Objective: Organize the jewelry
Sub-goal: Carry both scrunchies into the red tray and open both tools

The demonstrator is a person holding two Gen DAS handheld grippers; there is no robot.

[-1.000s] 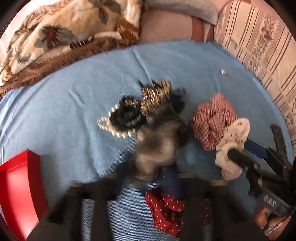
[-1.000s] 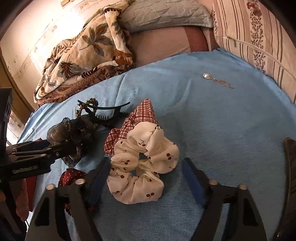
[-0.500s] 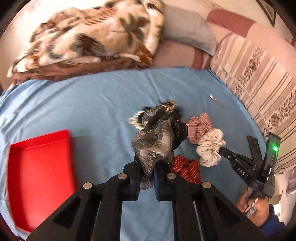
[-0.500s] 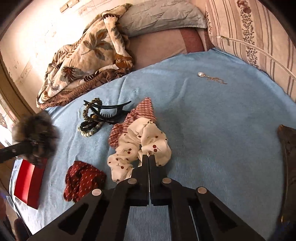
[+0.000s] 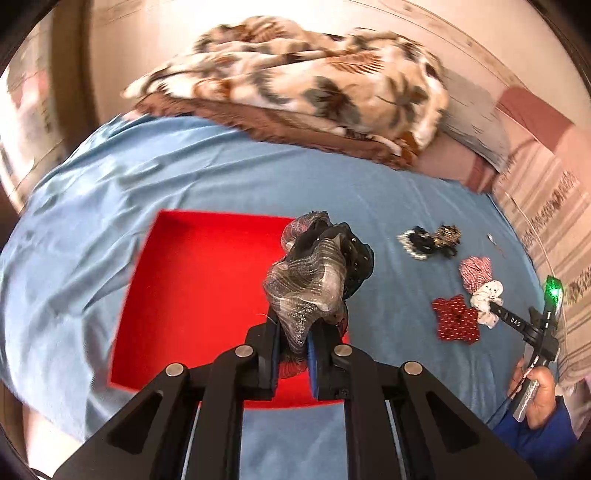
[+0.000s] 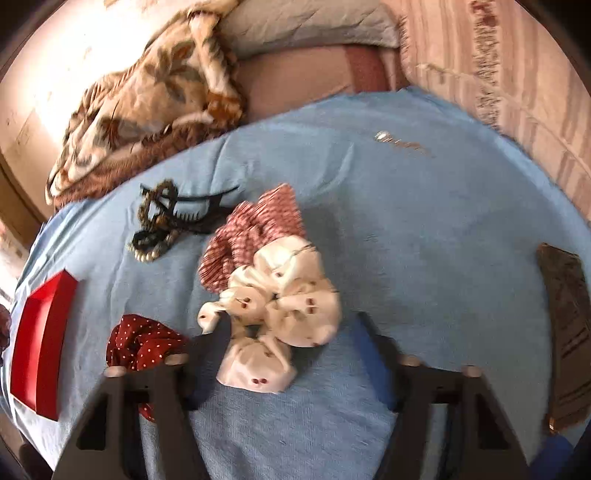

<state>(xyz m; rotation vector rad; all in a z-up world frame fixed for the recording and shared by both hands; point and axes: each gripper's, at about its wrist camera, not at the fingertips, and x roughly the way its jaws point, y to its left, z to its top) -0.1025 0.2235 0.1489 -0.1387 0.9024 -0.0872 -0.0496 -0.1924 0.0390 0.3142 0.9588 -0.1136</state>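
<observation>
My left gripper [image 5: 293,349] is shut on a grey shimmery scrunchie [image 5: 310,280] and holds it above the red tray [image 5: 192,295] on the blue bedsheet. My right gripper [image 6: 291,332] is open, its fingers on either side of a white cherry-print scrunchie [image 6: 284,295], which lies against a red checked scrunchie [image 6: 255,232]. A dark red dotted scrunchie [image 6: 142,341] lies left of it. A black claw clip with a gold chain and pearl bracelet [image 6: 166,218] lies further back. A small silver chain [image 6: 402,142] lies far back right.
A leaf-print blanket [image 5: 303,81] and pillows [image 6: 306,27] are heaped at the bed's head. A striped bolster [image 6: 517,66] runs along the right. A dark flat object [image 6: 567,314] lies at the right edge. The tray also shows in the right wrist view [image 6: 40,339].
My left gripper has lifted the grey scrunchie and carried it left over the red tray. My right gripper shut half a second ago and has opened again around the white scrunchie.
</observation>
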